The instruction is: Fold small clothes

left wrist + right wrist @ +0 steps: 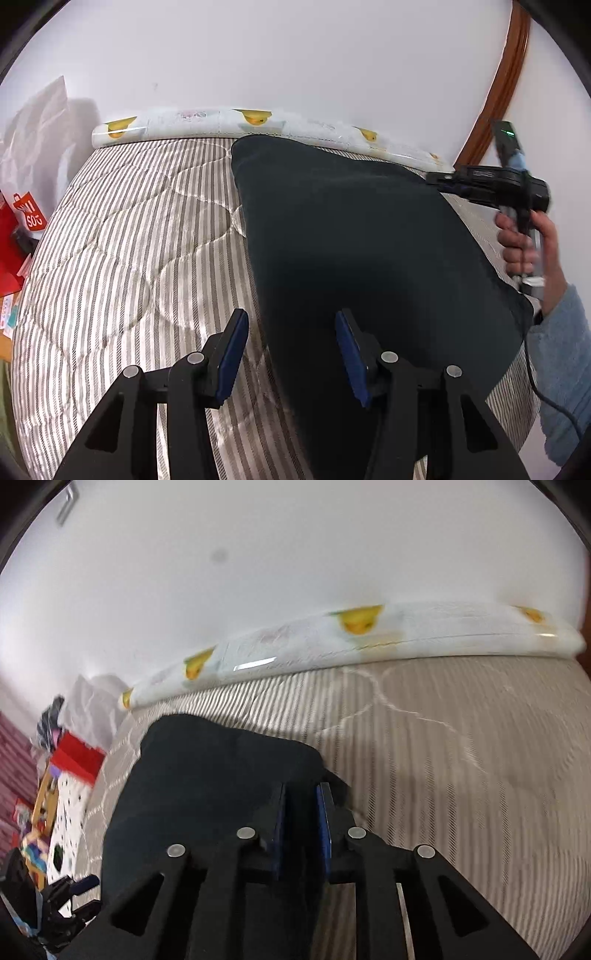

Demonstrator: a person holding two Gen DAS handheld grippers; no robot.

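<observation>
- At nine o'clock in the left wrist view, a red bag with white lettering is sitting beside the bed, with a crumpled white bag leaning on the wall above it.
- A striped quilted mattress is filling the lower left of that view, and a duck-print bumper is running along its far edge at twelve o'clock.
- The left gripper is hovering at six o'clock with its blue-padded fingers apart; the edge of the dark garment is lying between them, and neither pad is pressing it.
- The dark garment is lying spread on the mattress, reaching from centre toward four o'clock.
- At three o'clock a hand in a light blue sleeve is gripping the right gripper's handle.
- In the right wrist view, the right gripper is sitting at six o'clock, its fingers drawn close together and pinching a raised fold of the garment's right edge.
</observation>
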